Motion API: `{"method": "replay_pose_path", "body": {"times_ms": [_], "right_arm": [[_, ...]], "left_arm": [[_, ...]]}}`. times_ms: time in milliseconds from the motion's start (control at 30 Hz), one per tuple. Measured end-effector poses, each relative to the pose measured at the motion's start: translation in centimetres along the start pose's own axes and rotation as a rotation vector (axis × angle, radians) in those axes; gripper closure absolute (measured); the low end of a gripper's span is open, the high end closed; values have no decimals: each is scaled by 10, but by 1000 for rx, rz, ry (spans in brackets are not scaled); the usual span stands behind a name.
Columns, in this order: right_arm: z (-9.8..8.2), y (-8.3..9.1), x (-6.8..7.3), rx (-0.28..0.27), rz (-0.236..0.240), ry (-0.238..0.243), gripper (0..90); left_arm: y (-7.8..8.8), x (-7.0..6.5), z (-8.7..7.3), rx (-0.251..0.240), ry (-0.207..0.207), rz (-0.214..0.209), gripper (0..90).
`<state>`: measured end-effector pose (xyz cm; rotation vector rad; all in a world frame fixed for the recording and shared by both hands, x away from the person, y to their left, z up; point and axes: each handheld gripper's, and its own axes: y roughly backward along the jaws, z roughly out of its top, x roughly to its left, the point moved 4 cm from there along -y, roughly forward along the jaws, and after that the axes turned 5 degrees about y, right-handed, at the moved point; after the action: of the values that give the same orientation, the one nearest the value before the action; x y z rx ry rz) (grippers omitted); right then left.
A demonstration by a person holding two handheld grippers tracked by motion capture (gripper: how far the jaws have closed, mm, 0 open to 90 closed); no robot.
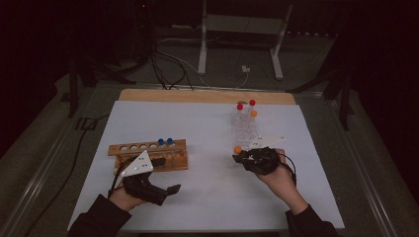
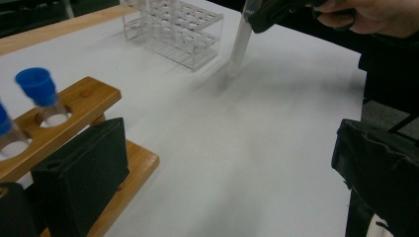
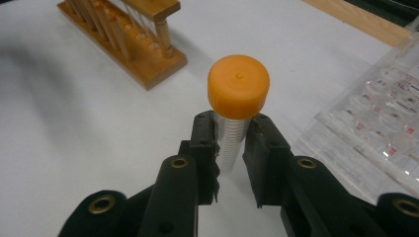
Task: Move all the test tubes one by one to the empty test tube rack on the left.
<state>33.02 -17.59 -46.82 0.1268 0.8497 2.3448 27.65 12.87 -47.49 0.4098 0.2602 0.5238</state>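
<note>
white sheeting covers the table (image 1: 207, 123), with a bare wooden strip left along the far edge. open room is seen across the middle, between the brown wooden tube rack (image 1: 148, 154) at the left and the clear plastic tube rack (image 1: 245, 126) at the right; the near edge in front of both hands is also free.

the right gripper (image 1: 242, 157) is closed on a clear plastic tube with an orange screw cap (image 3: 238, 89), gripped just below the cap, jaws pressed to both sides. the tube is held upright above the sheet, just beside the near end of the clear rack; its lower end is seen hanging off the surface in the left gripper view (image 2: 239, 47). fine graduation marks are visible on its wall.

the left gripper (image 1: 170, 190) is held with jaws wide apart and nothing between them, near the front of the wooden rack, in which two blue-capped tubes (image 1: 165, 142) are stood. red- and orange-capped tubes (image 1: 247, 106) are stood at the far end of the clear rack.
</note>
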Motion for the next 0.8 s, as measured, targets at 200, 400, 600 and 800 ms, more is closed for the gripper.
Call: {"method": "replay_pose_path", "body": {"times_ms": [200,400,600,800], "right_arm": [[-2,0,7,-5,18,3,751],[-4,-1,15,-4,37,8,751],[-4,-2,18,-3,50,13,750],[-3,-2,23,-4,66,23,751]], "left_arm": [[-12,-8,14,-3,-10,-25,21],[-34,-23,32,14,-60,-52,26],[-54,-35,50,11,-101,-77,76],[-71,-40,68,-21,-131,-81,209]]}}
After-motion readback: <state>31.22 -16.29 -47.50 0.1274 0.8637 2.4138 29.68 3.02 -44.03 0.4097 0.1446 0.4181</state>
